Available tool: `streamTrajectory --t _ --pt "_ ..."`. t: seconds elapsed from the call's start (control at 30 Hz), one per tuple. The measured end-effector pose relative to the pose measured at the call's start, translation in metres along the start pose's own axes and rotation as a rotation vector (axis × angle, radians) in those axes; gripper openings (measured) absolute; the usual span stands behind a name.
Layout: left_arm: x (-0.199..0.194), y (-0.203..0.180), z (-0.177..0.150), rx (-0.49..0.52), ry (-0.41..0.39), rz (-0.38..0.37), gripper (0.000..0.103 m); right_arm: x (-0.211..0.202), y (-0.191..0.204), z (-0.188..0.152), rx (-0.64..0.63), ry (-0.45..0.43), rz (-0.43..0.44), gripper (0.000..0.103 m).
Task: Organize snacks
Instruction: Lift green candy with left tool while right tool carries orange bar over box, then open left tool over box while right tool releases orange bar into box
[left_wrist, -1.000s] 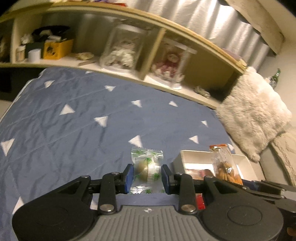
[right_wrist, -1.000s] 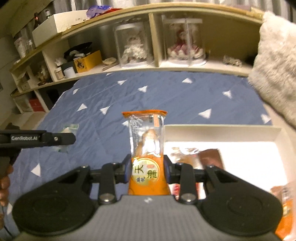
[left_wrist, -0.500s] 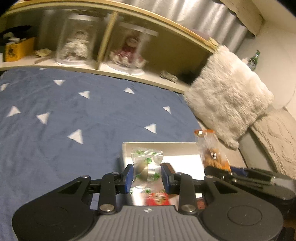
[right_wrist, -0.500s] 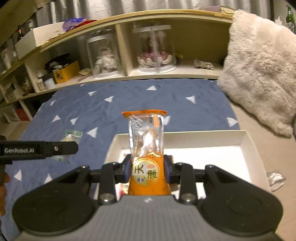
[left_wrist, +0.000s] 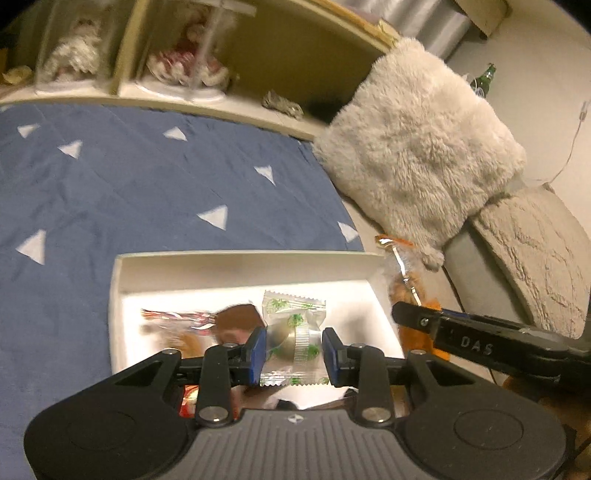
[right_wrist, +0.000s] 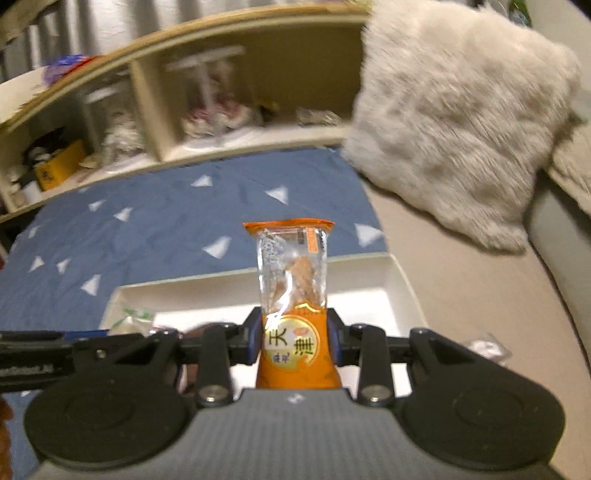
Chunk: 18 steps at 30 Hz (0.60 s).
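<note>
Both tongs hang over the white box (left_wrist: 122, 273) on the blue bedspread (left_wrist: 110, 192), lower middle of each view. The left tongs (left_wrist: 293, 350) pinch a clear green-printed candy (left_wrist: 293, 325); the right tongs (right_wrist: 293, 341) pinch an orange snack packet (right_wrist: 291, 295) standing upright. To do this step well, I judge each should sink low over bare box floor before letting go. 2 or more wrapped snacks (left_wrist: 177, 325) crowd the box's left side; the fluffy pillow (left_wrist: 417, 147) sits upper right, well apart.
</note>
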<state>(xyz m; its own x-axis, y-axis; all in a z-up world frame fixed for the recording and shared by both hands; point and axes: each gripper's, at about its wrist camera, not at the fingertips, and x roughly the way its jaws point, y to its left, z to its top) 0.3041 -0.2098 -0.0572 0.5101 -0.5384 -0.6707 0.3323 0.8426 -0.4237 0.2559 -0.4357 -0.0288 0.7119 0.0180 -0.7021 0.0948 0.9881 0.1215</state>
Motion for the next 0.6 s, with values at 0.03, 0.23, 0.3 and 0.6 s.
streamTrajectory --t 0.03,0.23,0.3,0.6 --pt "0.004 -0.001 -0.001 -0.001 0.008 -0.006 0.035 0.004 -0.004 -0.001 0.007 0.015 -0.004 0.04" --pt "0.036 -0.008 -0.002 -0.007 0.054 -0.028 0.035 0.034 -0.015 -0.006 -0.026 0.089 -0.028 0.04" --pt "0.047 -0.007 -0.002 -0.021 0.07 -0.035 0.035 0.045 -0.013 -0.006 -0.041 0.101 -0.025 0.04" --pt "0.082 -0.001 0.0 -0.114 0.111 -0.092 0.035 0.075 -0.029 -0.002 0.0 0.132 -0.044 0.041"
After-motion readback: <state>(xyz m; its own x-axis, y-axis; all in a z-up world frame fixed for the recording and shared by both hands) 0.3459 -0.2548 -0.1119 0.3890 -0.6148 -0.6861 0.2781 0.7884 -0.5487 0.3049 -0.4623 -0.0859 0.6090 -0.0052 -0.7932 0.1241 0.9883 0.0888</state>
